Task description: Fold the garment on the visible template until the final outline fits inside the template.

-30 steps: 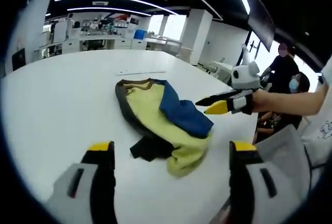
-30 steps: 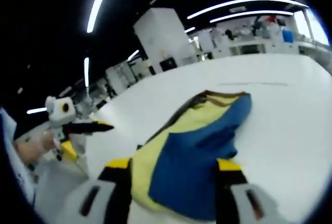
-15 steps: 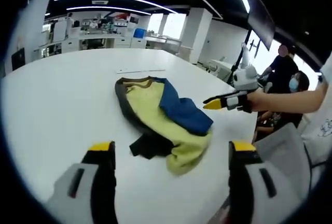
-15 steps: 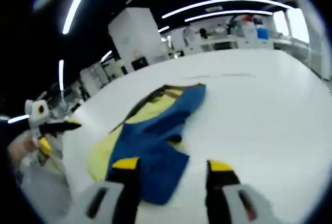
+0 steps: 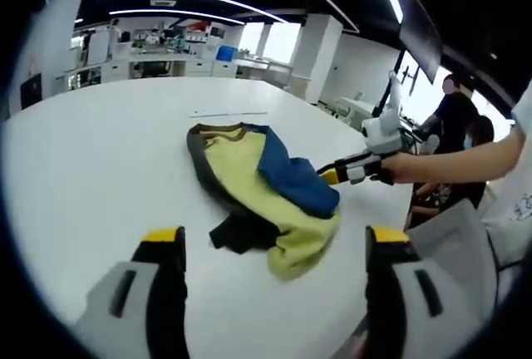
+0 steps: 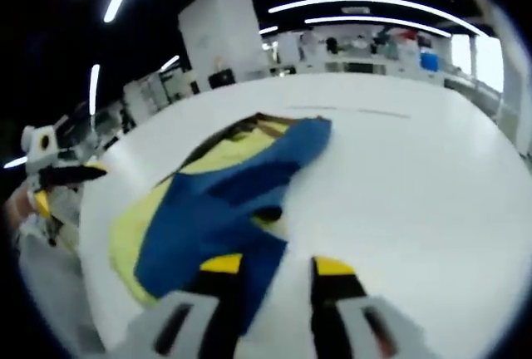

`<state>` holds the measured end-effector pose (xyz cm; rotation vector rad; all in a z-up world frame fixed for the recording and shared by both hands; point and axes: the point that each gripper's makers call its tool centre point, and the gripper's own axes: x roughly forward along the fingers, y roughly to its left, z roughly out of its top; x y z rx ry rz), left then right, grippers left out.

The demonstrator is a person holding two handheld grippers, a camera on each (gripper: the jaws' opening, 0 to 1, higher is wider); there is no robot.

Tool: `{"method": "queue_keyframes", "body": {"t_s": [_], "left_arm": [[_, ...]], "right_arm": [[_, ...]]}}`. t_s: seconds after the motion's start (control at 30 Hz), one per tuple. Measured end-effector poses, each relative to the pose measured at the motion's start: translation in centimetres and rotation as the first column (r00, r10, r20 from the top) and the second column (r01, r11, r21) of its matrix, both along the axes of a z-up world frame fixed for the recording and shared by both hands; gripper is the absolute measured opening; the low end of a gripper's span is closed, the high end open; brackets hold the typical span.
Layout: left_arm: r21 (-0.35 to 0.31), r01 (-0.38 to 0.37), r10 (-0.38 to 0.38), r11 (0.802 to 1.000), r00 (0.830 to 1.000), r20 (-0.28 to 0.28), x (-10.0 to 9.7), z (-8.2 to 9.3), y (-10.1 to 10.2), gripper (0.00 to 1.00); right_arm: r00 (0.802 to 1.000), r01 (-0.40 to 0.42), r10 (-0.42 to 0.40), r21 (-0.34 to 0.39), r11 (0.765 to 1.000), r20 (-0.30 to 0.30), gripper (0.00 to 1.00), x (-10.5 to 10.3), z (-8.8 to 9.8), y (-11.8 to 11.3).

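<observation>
Left gripper view is showing the left gripper [image 5: 270, 247] hovering low over the white table [image 5: 91, 151], its jaws spread wide and gripping nothing, just as they were a second ago. Beyond them the garment [image 5: 262, 197] is lying crumpled on the table: a yellow body, a dark sleeve poking out at the near side, a blue sleeve draped across the top. At its far-right edge the right gripper [image 5: 332, 174] is now touching the blue sleeve's end, whereas a second ago it was hanging beside the cloth, clear of it. Farther back, people are sitting by the windows [image 5: 449, 114].

Right gripper view is showing the right gripper [image 6: 270, 272] with its jaws narrowed since a second ago and the blue sleeve's edge lying between them; whether they are pinching it cannot be told. The garment [image 6: 224, 193] is stretching away across the table [image 6: 416, 176].
</observation>
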<state>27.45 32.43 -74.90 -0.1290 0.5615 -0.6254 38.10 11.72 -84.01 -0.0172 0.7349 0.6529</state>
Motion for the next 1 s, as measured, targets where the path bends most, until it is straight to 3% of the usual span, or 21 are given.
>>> {"method": "queue_keyframes", "body": {"t_s": [0.27,0.4,0.77,0.83,1.0], "left_arm": [[-0.004,0.001,-0.001,1.0,1.0,-0.004,-0.1,-0.3,-0.1,0.86],[-0.003,0.003,-0.003,1.0,1.0,-0.005,-0.3,-0.5,-0.1,0.86],[-0.011,-0.004,0.004,1.0,1.0,-0.006,-0.7,-0.5,-0.1,0.86],[-0.012,-0.005,0.005,1.0,1.0,-0.006,-0.7,-0.5,0.0,0.86],[-0.014,-0.01,0.01,1.0,1.0,-0.007,-0.8,-0.5,0.1,0.86]], "right_arm": [[0.992,-0.108,0.114,-0.125,0.986,0.045,0.17,-0.9,-0.3,0.3],[0.973,-0.19,0.212,-0.209,0.959,0.086,0.11,-1.0,-0.7,0.8],[0.981,-0.174,0.186,-0.165,0.971,0.059,0.0,-1.2,-0.6,1.0],[0.99,-0.13,0.136,-0.13,0.983,0.04,0.0,-1.2,-0.4,0.0],[0.99,-0.103,0.118,-0.168,0.98,0.078,0.0,-0.4,1.2,-4.1]]}}
